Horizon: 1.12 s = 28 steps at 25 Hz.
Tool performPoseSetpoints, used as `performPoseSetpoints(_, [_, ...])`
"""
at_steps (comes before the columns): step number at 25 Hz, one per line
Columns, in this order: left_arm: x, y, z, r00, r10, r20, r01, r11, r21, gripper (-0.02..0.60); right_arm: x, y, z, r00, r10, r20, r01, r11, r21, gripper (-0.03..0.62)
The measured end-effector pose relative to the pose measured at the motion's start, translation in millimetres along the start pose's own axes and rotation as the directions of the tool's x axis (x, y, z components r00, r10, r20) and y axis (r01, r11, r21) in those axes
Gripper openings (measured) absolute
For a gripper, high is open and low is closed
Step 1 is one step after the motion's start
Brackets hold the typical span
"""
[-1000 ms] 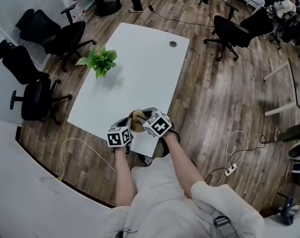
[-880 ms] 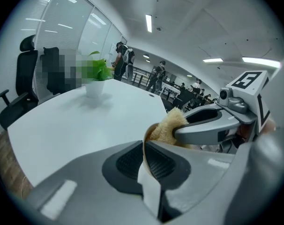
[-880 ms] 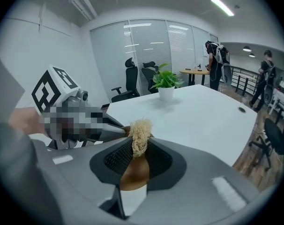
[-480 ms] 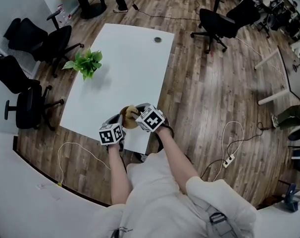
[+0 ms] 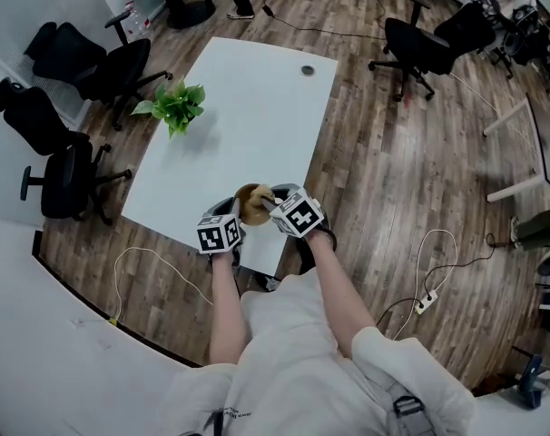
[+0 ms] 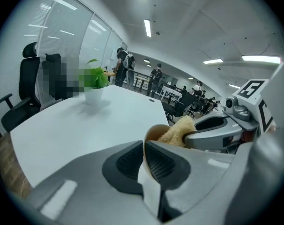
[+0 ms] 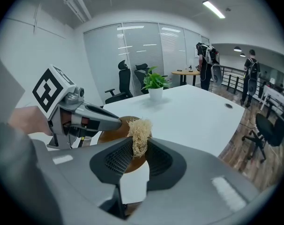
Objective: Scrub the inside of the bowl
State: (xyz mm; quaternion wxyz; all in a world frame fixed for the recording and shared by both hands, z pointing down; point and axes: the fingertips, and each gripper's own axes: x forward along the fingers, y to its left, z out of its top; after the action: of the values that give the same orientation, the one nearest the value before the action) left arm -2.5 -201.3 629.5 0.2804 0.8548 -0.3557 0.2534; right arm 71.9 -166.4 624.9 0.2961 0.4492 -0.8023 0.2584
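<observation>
Still at the table's (image 5: pixel 248 107) near edge, both tools and bowl much as half a second ago — little changed. The left tool (image 6: pixel 144 157) is clamped on the rim of the brown bowl (image 6: pixel 153 134). The right tool (image 7: pixel 139 150) pinches a tan fibrous scrubber (image 7: pixel 139 131), pushed inside the bowl. White table — black chairs (image 5: pixel 62 175) at left, potted plant (image 5: pixel 175 107) on it, wood floor (image 5: pixel 411 153) at right.

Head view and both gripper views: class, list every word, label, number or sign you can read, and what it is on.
No text can be read.
Left marker cube and right marker cube: black-and-white square patterns, no letters or numbers.
Shirt hem print: too small to read.
Bowl, scrub pad, table: no print shows.
</observation>
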Motion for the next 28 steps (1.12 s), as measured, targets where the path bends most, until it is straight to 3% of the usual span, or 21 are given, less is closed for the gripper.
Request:
performPoseSetpoints(4, [1,-4,8,1.0,0.012,0.028,-0.012,1.0,-0.013,0.017,-9,-7,-3,1.0,-0.015,0.001,0.015,1.0,-0.005,0.106])
performPoseSetpoints(14, [-13,17,5,0.991,0.096,0.088,-0.087,0.991,-0.104,0.018,-1,15,-10,0.999,0.043,-0.002,-0.043,0.999,-0.022,0.104])
performPoseSetpoints(20, [-15,19,6,0.989,0.091,0.115,-0.071,0.983,-0.172,0.025,2,25,-16,0.997,0.076,-0.008,-0.076,0.997,-0.019,0.104])
performPoseSetpoints(28, [-16,15,5,0.988,0.09,0.124,-0.069,0.983,-0.168,0.026,4,36,-18,0.993,0.116,0.001,-0.116,0.993,0.007,0.103])
